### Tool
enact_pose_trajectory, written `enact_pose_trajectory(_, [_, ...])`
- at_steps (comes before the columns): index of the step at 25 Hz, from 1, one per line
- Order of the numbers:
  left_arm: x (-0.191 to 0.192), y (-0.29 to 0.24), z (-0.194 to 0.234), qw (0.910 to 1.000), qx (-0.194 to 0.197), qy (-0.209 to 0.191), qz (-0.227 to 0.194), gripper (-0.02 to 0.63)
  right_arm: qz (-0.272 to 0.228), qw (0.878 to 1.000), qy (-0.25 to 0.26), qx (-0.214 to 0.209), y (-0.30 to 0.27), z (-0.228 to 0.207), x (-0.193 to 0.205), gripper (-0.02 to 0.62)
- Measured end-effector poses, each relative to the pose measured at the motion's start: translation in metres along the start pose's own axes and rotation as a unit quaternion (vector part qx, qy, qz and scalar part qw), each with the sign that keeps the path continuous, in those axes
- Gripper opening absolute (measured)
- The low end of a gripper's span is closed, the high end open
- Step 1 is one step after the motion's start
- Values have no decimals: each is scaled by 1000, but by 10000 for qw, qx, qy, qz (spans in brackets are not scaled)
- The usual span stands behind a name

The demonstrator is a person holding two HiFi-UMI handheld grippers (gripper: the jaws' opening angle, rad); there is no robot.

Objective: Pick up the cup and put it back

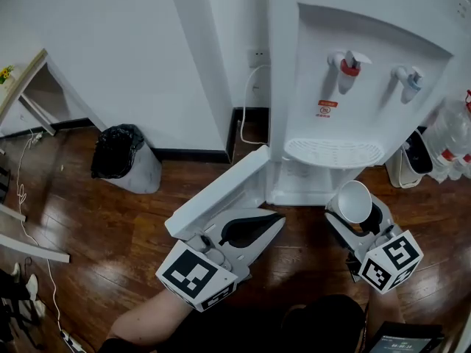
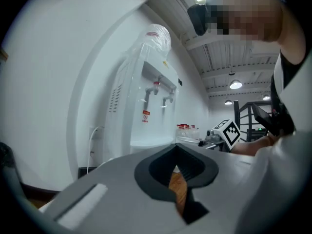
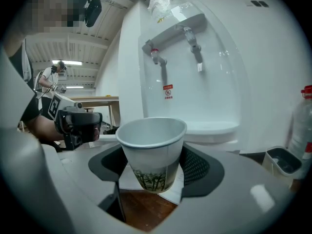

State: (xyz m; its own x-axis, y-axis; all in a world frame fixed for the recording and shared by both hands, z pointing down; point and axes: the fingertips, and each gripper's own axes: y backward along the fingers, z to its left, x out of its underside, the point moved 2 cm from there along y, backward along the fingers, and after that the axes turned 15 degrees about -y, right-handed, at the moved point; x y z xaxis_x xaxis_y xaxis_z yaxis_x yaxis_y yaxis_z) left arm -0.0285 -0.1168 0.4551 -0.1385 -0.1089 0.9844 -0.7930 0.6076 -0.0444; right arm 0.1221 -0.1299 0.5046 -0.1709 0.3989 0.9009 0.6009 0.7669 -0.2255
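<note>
A white paper cup with a green tree print sits tilted between the pads of my right gripper, which is shut on it just below the dispenser's drip tray. In the right gripper view the cup stands open-mouthed and empty between the dark pads of that gripper. My left gripper hangs low to the left of the dispenser, jaws together with nothing in them. In the left gripper view only a thin slit of floor shows between that gripper's pads.
The white water dispenser has a red tap and a blue tap. A white door panel stands open at its base. A bin with a black bag stands left; a small white bin and water bottles stand right.
</note>
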Motion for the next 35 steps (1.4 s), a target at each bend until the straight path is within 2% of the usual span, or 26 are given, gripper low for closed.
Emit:
enact_pose_trajectory(4, [1,6,11,9999,-106,-9,-103,11,42,9999,-110,-87,6,11,-11,325])
enact_pose_trajectory(11, [1,7,10,9998,-87,-64,-183,11,159,9997,184,-63,11,23,-21,325])
enact_pose_trajectory(17, [2,13,20,9992,-362,81,-116,11,285,9992,257,-143,10,27,-20,325])
enact_pose_trajectory(30, [-2,11,9,9995,-231,-178,-147,10,306,9987,320,-243,15,36,-29,325])
enact_pose_trajectory(35, [-3,11,6,9987,-280,-421,-75,9,302,9988,304,-250,14,37,-28,325])
